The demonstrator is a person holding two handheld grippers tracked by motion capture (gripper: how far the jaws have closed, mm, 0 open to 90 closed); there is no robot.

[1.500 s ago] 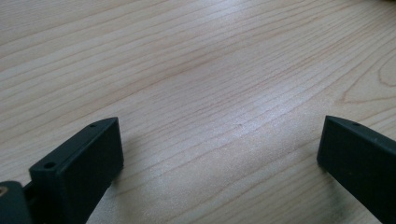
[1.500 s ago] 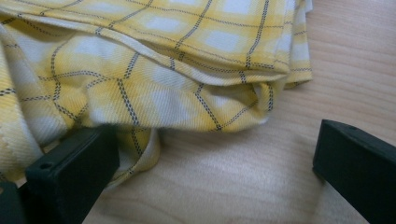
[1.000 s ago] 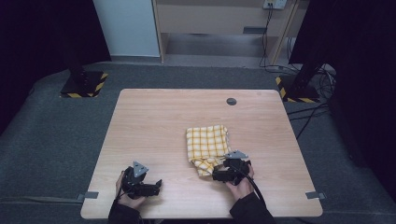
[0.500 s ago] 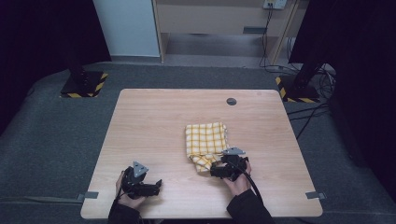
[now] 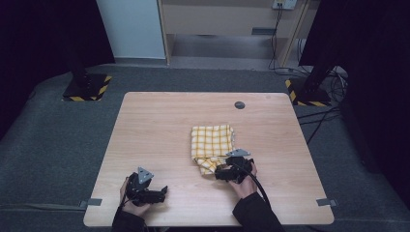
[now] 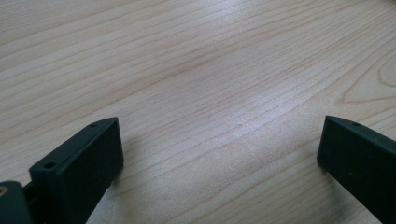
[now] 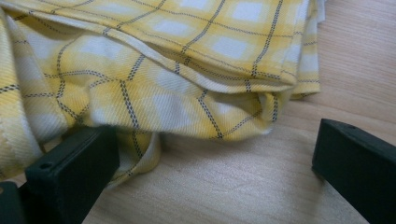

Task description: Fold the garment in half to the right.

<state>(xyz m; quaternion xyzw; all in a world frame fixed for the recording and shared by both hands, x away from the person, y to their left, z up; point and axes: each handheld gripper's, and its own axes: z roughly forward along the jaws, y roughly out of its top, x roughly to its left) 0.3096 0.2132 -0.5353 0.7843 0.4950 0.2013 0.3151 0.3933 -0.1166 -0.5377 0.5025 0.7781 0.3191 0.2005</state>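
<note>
Left hand-held gripper [image 5: 162,190] is rested on the bare worktop [image 5: 159,125] near the front edge, jaws spread wide, nothing between them. Yellow checked cloth [image 5: 211,145] is seen right of centre, already folded into several layers, its near corner rumpled. Right hand-held gripper [image 5: 218,174] is set at that corner, jaws spread, cloth edge [image 7: 140,107] against one jaw but not pinched; folding is judged partly done, a further fold or tidying left

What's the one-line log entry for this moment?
right gripper: open, jaws at near edge of folded yellow checked cloth | left gripper: open, idle over bare table | cloth: not gripped
</note>
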